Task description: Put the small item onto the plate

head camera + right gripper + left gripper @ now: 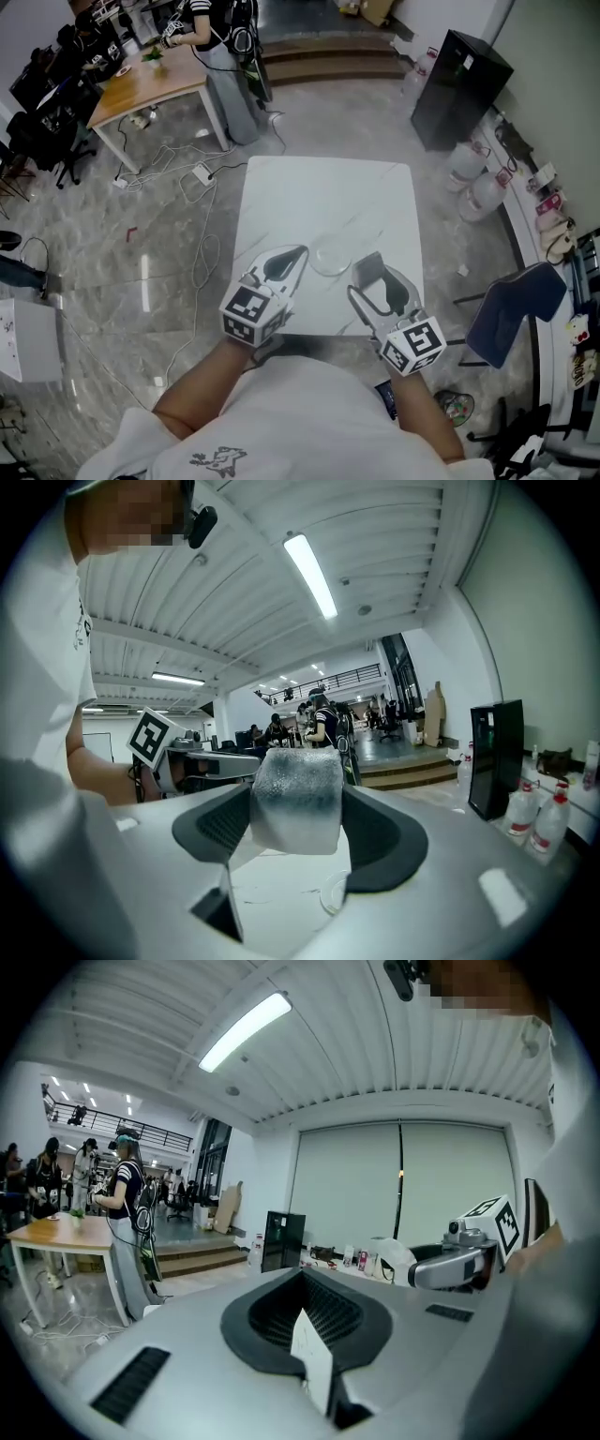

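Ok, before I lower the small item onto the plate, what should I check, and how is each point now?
1. Grey block gripped by the right hand-held gripper: ok.
2. Plate bare: ok.
3. Grey block over the plate: not ok, it is beside the right rim.
4. Left hand-held gripper away from the plate: cannot tell, its tip is near the left rim.
5. Left jaws together, out of use: ok.

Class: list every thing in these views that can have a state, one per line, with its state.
left gripper: jaws together, nothing between them.
right gripper: jaws closed on the grey block.
grey block: clamped between the right jaws, not yet on the plate.
glass plate: flat on the white table, empty.
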{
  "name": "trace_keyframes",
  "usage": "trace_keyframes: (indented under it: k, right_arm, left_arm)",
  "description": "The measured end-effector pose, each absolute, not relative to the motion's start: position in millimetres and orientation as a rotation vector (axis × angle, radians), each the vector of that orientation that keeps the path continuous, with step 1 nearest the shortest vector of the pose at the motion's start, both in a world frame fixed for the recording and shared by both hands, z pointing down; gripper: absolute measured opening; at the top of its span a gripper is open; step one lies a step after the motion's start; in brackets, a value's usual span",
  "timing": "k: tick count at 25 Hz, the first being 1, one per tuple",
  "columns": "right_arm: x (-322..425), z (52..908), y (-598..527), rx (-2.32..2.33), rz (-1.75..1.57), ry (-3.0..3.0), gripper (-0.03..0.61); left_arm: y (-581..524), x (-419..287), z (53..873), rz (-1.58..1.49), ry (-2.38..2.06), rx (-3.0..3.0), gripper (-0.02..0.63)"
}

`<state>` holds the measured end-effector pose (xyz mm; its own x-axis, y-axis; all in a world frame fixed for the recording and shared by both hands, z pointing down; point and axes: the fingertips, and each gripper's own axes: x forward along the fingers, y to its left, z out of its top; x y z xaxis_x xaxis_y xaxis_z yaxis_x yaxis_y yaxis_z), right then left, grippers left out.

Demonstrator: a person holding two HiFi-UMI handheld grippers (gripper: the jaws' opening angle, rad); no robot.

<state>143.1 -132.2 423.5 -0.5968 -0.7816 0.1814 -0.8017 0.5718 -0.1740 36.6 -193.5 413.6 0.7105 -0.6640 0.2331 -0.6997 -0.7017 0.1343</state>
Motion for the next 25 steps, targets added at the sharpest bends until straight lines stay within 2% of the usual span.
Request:
trace_keyframes:
  k: [11,25]
  right_arm:
    - [114,462,-213,1.428,0.467,-2.602,0.293]
    - [125,524,-261,1.378,0.614,-2.502,0.293]
  left_arm:
    - [-264,21,454,0.269,-0.930,2.678,-0.003]
    - [-311,25,484,0.278,-0.952,2.665,-0.003]
